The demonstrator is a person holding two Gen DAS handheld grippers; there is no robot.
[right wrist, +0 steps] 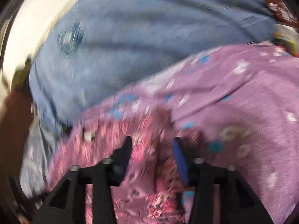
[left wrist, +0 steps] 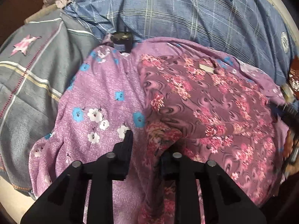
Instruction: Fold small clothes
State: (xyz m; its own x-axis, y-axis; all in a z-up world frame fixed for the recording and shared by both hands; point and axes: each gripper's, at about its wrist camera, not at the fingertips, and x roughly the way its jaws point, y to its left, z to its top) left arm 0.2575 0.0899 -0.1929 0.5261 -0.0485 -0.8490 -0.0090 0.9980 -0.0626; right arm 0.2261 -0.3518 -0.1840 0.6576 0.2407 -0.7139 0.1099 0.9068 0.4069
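A dark mauve garment with pink flowers (left wrist: 214, 97) lies on a lighter purple cloth with white and blue flowers (left wrist: 104, 97). My left gripper (left wrist: 147, 141) is shut on a bunched fold where the two fabrics meet; its right finger is buried under cloth. The right wrist view is blurred by motion. There my right gripper (right wrist: 152, 141) has pink-flowered fabric (right wrist: 112, 130) bunched between its fingers, with the purple cloth (right wrist: 243, 97) to the right. The right gripper also shows in the left wrist view at the right edge (left wrist: 287, 110).
A blue plaid bed sheet (left wrist: 186, 15) covers the far side and shows in the right wrist view (right wrist: 130, 37). A grey quilt with a pink star (left wrist: 33, 71) lies at the left. A small black object (left wrist: 122, 41) sits on the purple cloth's far edge.
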